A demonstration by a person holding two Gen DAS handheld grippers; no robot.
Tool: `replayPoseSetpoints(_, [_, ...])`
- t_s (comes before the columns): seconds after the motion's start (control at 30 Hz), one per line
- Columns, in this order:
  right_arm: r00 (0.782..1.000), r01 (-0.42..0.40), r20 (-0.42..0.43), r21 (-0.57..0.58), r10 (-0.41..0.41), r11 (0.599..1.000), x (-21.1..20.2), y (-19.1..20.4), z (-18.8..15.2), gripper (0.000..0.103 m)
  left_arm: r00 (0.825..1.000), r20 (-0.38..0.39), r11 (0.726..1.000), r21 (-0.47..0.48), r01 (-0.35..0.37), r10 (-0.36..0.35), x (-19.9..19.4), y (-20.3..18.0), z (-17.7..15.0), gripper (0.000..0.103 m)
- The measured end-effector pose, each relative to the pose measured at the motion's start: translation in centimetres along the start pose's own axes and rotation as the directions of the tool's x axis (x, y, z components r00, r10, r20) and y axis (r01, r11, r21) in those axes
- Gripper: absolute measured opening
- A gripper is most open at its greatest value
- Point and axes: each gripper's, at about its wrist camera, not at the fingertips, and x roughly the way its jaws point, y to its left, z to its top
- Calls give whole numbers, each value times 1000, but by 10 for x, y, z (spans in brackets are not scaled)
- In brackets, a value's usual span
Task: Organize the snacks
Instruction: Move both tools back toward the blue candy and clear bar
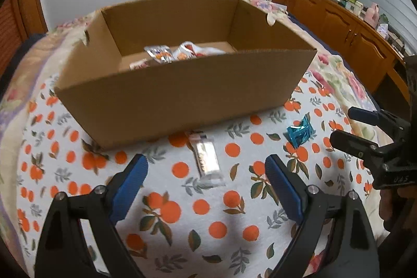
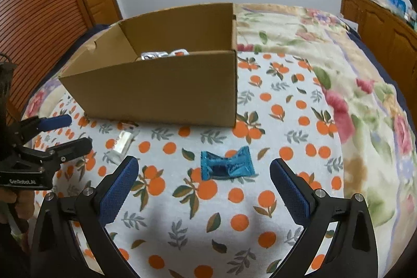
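We've got a bed here, covered with an orange-print cloth over a floral blanket. On the cloth: a cardboard box upper centre of the frame, a blue candy wrapper mid-frame, and a clear-wrapped snack bar just below the box.

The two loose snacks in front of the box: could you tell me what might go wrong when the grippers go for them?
The clear-wrapped bar and the blue candy lie flat on the soft cloth, so open fingers may pinch fabric instead. The left gripper and right gripper work close together and could collide.
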Motion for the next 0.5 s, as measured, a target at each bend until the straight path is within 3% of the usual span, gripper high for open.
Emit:
replayPoseSetpoints(0.27, [1000,-12,-29,19,12,1000,11,-4,-8,97,999,-50,1000,27,14,-13,33,-9,-6,78])
replayPoseSetpoints(0.37, [999,-17,-45,20,18,1000,17,-4,-9,96,997,-75,999,36,16,-13,44,-11,-5,62])
replayPoseSetpoints(0.5, [997,-26,-69,19,27,999,25,-4,-12,96,996,-83,999,35,25,-22,53,-8,-4,59])
